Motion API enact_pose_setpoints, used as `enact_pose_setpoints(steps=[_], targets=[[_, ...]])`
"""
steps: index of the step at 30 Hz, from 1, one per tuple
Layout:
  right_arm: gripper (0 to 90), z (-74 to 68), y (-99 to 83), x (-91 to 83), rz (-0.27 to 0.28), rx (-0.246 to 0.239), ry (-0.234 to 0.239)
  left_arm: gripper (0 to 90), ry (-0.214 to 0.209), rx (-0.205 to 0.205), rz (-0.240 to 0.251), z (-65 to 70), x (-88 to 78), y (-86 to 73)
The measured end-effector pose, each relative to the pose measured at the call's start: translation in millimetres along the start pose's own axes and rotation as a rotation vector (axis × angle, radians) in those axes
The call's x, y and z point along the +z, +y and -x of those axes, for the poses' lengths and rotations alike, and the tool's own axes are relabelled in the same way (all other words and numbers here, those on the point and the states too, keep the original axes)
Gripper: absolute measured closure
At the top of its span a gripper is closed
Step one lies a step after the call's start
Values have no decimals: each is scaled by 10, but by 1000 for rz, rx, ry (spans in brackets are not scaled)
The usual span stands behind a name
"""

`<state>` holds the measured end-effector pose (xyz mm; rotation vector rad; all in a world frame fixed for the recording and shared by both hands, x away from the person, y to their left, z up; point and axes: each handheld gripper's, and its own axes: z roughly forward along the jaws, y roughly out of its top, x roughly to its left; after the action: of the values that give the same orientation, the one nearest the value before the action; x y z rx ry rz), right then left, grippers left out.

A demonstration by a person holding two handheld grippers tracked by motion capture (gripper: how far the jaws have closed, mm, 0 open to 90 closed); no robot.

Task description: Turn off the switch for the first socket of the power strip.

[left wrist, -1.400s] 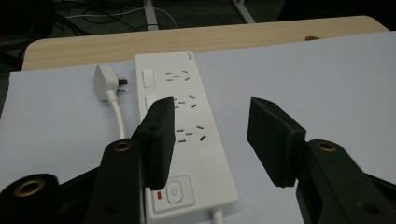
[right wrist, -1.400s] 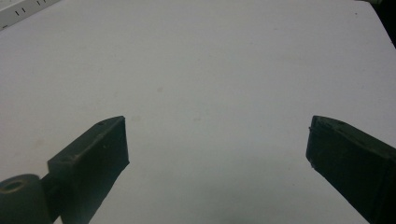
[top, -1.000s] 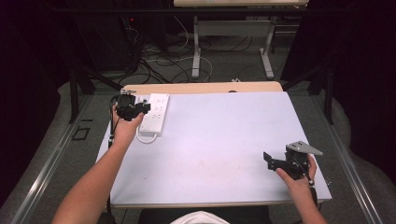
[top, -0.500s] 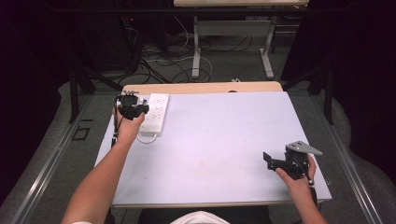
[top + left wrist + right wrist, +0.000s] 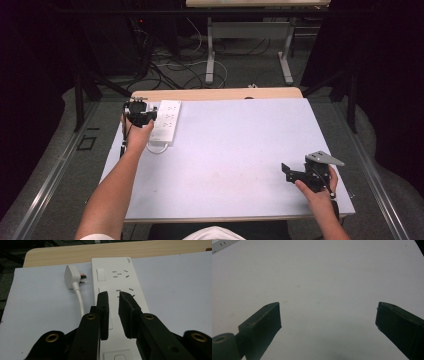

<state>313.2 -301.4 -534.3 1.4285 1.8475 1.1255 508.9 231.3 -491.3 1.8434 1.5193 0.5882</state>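
Note:
A white power strip (image 5: 166,122) lies at the far left of the table, with its white plug (image 5: 71,277) and cable (image 5: 80,300) loose beside it. My left gripper (image 5: 148,116) hovers over the strip's left edge. Its jaws (image 5: 113,294) have just been closing and now stand with a narrow gap, above a rocker switch and a socket, with nothing between them. My right gripper (image 5: 289,171) rests near the front right corner, held by a hand. Its jaws (image 5: 328,312) are wide open over bare white surface.
The white tabletop (image 5: 235,150) has a wooden strip (image 5: 220,94) along its far edge. Beyond it, on the floor, are cables and a desk frame (image 5: 210,60). Dark curtains stand at both sides.
The left gripper's jaws have narrowed while it stays over the power strip, dipping slightly. The right gripper has not moved.

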Motion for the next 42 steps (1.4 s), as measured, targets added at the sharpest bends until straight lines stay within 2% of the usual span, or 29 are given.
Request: enact_pose_setpoints(steps=[1,2,13,18,24,33,42], targets=[[55,3,0,-2,-5,-2,4,793,2,-11,6,-4,16,-5],[55,3,0,-2,-5,-3,5,798,2,-7,-8,-19,17,-2],[57,-2,1,3,-22,-3,3,836,2,-28,-8,-54,138,-21],[58,1,-5,17,-9,-2,8,853,10,-28,-15,-55,197,-38],[61,-2,-5,20,-10,-3,12,878,1,-51,-22,-77,267,-60],[63,9,-7,22,-11,-2,9,897,-1,-51,-20,-111,337,-70],[65,3,-9,26,-13,-1,13,894,-12,-46,-44,-158,408,-101]])
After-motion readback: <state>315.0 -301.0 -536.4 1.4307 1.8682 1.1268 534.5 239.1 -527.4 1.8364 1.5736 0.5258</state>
